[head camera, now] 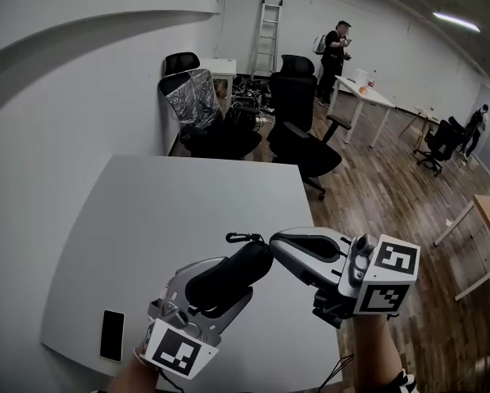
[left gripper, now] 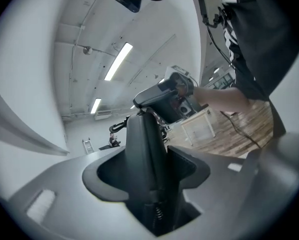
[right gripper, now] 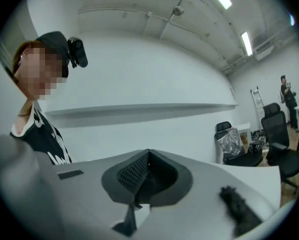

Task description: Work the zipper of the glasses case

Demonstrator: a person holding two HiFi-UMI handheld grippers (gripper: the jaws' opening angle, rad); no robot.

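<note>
Head view: left gripper (head camera: 229,285) clamps the black glasses case (head camera: 247,262); right gripper (head camera: 275,244), jaws together, meets the case's far end.

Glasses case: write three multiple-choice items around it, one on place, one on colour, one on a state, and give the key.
1. Where is the glasses case?
A. in a drawer
B. between the left gripper's jaws, above the table
C. on a chair

2. What colour is the case?
A. black
B. red
C. white

3. How do the right gripper's jaws stand?
A. wide apart
B. shut
C. out of every view

Key: B, the head view shows it clamped and lifted off the tabletop; A, its shell is black in both views that show it; B, the pads meet in the right gripper view.
</note>
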